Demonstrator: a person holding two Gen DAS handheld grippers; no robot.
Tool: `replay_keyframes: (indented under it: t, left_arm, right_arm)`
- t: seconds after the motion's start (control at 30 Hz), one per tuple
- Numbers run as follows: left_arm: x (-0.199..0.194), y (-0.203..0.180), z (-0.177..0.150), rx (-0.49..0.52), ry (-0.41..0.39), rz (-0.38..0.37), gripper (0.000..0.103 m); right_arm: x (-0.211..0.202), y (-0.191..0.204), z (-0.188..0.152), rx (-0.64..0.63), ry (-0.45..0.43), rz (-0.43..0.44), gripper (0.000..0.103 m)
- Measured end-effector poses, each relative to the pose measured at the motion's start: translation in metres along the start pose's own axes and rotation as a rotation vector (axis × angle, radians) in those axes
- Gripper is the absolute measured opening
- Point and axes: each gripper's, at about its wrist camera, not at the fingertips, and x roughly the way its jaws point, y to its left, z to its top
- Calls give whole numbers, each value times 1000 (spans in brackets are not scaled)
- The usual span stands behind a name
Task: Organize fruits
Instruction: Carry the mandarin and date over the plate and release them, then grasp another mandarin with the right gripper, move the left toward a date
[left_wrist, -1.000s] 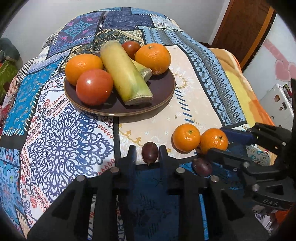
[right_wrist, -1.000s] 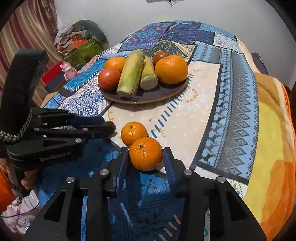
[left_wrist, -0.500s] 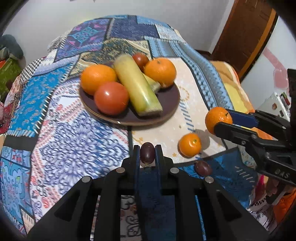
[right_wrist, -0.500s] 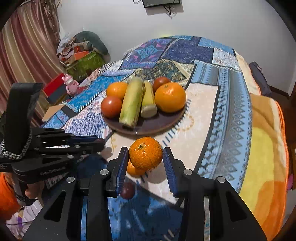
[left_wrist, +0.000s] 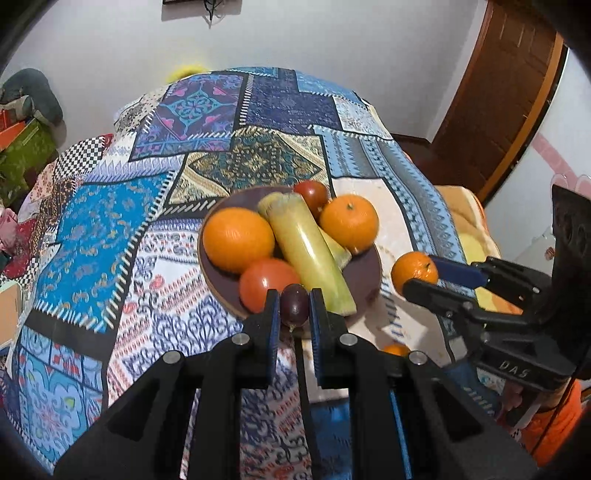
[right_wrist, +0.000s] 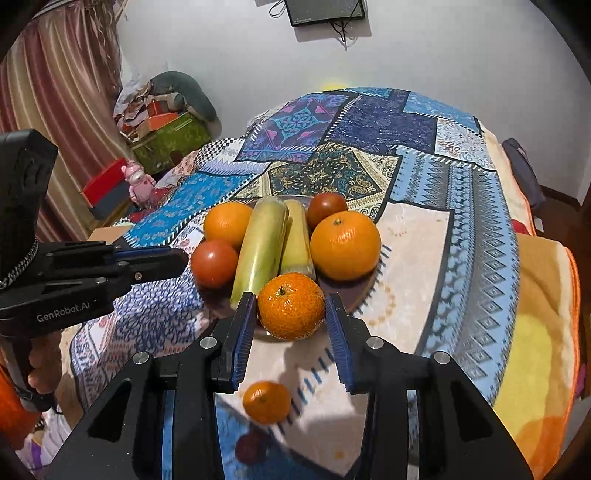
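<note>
The left gripper (left_wrist: 294, 308) pinches a small dark purple grape-like fruit (left_wrist: 294, 304) between its blue-padded fingers, holding it in the air over the near rim of the round dark brown plate (left_wrist: 369, 275). The right gripper (right_wrist: 291, 321) clamps a small orange mandarin with a green stem scar (right_wrist: 291, 305), also lifted above the near edge of that plate; in the left wrist view the same mandarin (left_wrist: 414, 272) shows at the tips of the right gripper's fingers, just to the right of the plate. The plate is crowded: a large orange (left_wrist: 239, 239) and a red tomato (left_wrist: 269, 283) sit on its left side, a long pale green cane-like stalk (left_wrist: 308, 254) lies diagonally across the middle with a shorter yellow-green piece (right_wrist: 297, 240) touching it, and a second large orange (left_wrist: 349, 224) and a darker red tomato (left_wrist: 312, 192) fill the far right. Bare plate shows only along the near right. Below the grippers, another small mandarin (right_wrist: 266, 401) rests on the patchwork blue patterned tablecloth (right_wrist: 461, 206), and a second dark purple fruit (right_wrist: 251, 448), blurred, lies near it. Beyond the table stand a green box (right_wrist: 168, 142) with clutter on top, a pink toy figure (right_wrist: 138, 181), a striped curtain (right_wrist: 55, 96) and a brown wooden door (left_wrist: 506, 92).
</note>
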Motion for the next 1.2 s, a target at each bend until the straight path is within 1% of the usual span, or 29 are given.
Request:
replay_keyframes:
  t: [0.17, 0.27, 0.4, 0.67, 0.73, 0.83, 0.87, 0.9, 0.93, 0.97, 1.0, 1.1, 1.2]
  left_arm:
    - [16, 8, 16, -24, 6, -11, 15]
    - [23, 10, 24, -23, -2, -6, 15]
    - [35, 12, 32, -26, 9, -9, 15]
    - [45, 8, 33, -10, 11, -3, 15]
    - [46, 8, 33, -8, 12, 1, 15]
    - [47, 8, 32, -13, 24, -1, 16]
    - [47, 8, 32, -15, 27, 1, 20]
    - [47, 9, 32, -19, 29, 6, 29]
    - [46, 9, 31, -25, 28, 10, 34]
    - [44, 10, 30, -31, 23, 9, 43]
    - [41, 10, 29, -33, 16, 9, 47]
    - [31, 9, 27, -30, 1, 11, 47]
    - [21, 9, 24, -27, -6, 9, 48]
  right_arm:
    - [18, -2, 5, -6, 22, 1, 35]
    - [29, -4, 5, -13, 42, -2, 35]
    - [41, -9, 4, -4, 65, 4, 35]
    - [51, -14, 0, -3, 98, 8, 36]
    - [52, -16, -1, 11, 104, 20, 36]
    - [51, -17, -1, 17, 100, 23, 37]
    - [49, -17, -1, 18, 94, 23, 36]
    - [47, -18, -1, 17, 93, 24, 36]
    - [45, -17, -1, 18, 91, 26, 37]
    - [42, -17, 0, 19, 88, 29, 37]
    - [41, -17, 0, 20, 86, 28, 38]
    - [33, -17, 0, 17, 79, 29, 42]
    - [25, -13, -3, 1, 77, 25, 42]
